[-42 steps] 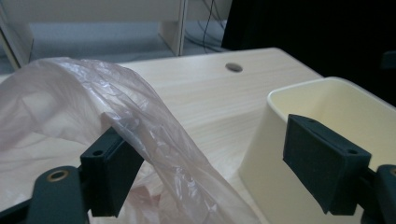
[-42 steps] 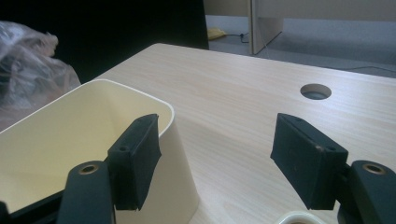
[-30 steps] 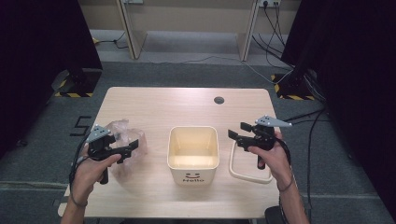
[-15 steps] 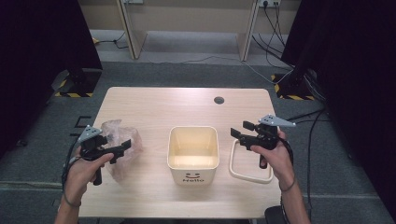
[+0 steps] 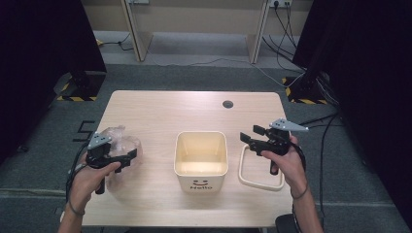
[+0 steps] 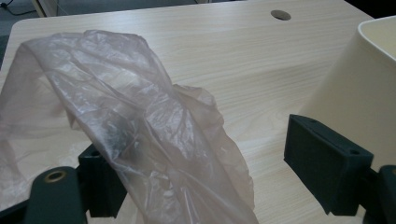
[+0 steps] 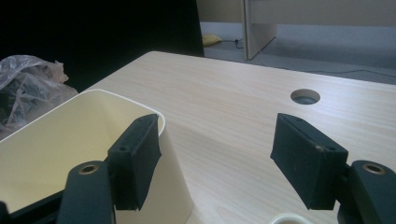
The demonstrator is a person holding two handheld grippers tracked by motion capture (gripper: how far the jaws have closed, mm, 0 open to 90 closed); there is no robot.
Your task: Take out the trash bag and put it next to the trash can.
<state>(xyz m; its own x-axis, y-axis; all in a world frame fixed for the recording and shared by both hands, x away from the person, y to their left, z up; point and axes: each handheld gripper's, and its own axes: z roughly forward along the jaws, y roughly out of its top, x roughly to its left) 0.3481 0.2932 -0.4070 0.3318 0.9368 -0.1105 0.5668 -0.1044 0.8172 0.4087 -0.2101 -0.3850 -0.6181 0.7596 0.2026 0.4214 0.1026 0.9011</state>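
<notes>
A crumpled clear plastic bag lies on the left side of the wooden table. My left gripper is at the bag, open. In the left gripper view the bag drapes over the left jaw and fills much of the gap of the gripper; the pads stand wide and do not press it. A cream bin with an empty inside stands at the table's middle. My right gripper hovers open just right of the bin, nothing between its jaws.
A cream rectangular ring lies flat on the table under the right hand, right of the bin. A round cable hole sits toward the far edge. Beyond the table are dark curtains, cables on the floor and desk legs.
My left gripper has shifted slightly left and toward the near edge beside the bag. The right gripper has stayed still.
</notes>
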